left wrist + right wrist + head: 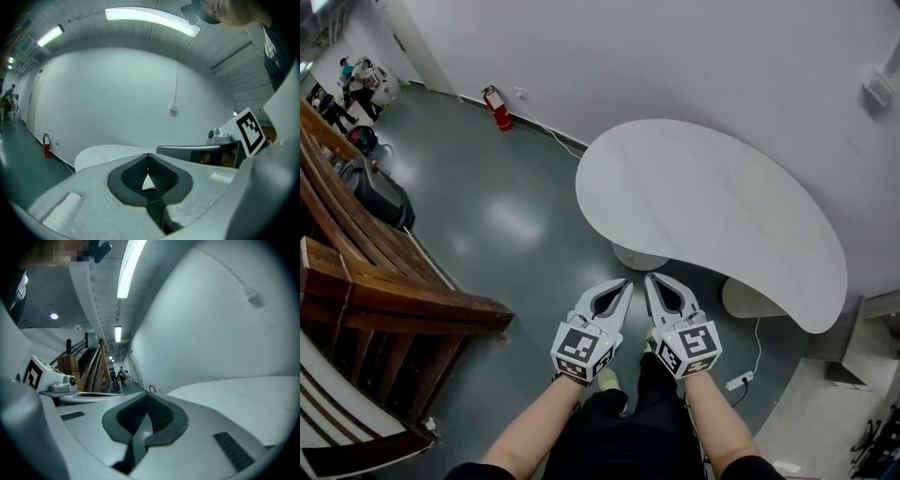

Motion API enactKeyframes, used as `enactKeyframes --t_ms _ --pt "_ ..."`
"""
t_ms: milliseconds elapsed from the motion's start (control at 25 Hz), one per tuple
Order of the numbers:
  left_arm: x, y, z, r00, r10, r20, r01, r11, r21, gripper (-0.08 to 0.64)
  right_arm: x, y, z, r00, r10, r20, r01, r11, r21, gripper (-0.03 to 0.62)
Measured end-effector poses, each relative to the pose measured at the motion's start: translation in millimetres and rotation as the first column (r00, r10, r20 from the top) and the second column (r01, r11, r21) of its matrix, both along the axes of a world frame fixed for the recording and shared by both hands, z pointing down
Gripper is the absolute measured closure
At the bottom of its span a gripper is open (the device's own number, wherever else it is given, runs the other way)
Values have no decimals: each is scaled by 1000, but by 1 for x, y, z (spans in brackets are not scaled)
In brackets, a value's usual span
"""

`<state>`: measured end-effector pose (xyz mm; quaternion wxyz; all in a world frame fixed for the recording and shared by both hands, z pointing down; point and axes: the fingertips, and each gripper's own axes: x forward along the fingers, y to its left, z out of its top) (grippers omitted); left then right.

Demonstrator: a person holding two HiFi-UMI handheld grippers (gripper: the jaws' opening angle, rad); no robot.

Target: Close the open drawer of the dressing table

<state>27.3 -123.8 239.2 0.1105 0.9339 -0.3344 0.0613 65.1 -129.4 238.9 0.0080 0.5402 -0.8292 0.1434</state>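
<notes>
Grey floor (506,220) and a white wall (675,56) frame the scene. The left gripper (626,282) has its jaws pressed together on nothing, and the right gripper (649,278) just beside it is likewise closed and empty. Both point toward the white dressing table (703,202) just ahead, against the wall. Only its curved top shows, so the drawer cannot be made out. A wooden staircase (384,300) stands at the left.

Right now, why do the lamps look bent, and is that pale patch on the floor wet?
Head view: the pale patch on the floor looks like lamp glare. Left gripper view: the wide lens bows the ceiling lamp and darkens the corners. Right gripper view: the same bowing on its lamp.
</notes>
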Motion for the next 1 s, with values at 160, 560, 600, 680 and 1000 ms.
enactKeyframes --t_ms 160,560,600,680,1000 --pt "-5 10 -31 1000 -4 -23 4 1000 14 551 -2 7 -33 1000 2 1 -2 999 33 578" --pt "-18 14 -91 999 -9 -51 12 998 62 551 -12 22 -88 1000 -6 -12 7 997 83 580" --pt "-19 16 -96 999 -8 -53 12 998 66 551 -13 23 -94 1000 -6 -13 7 996 90 580" --pt "-20 17 -105 998 -10 -59 14 997 76 551 -14 25 -103 1000 -7 -16 9 995 104 580" --pt "-22 22 -123 997 -14 -71 20 996 90 551 -19 31 -121 1000 -12 -24 15 991 132 580"
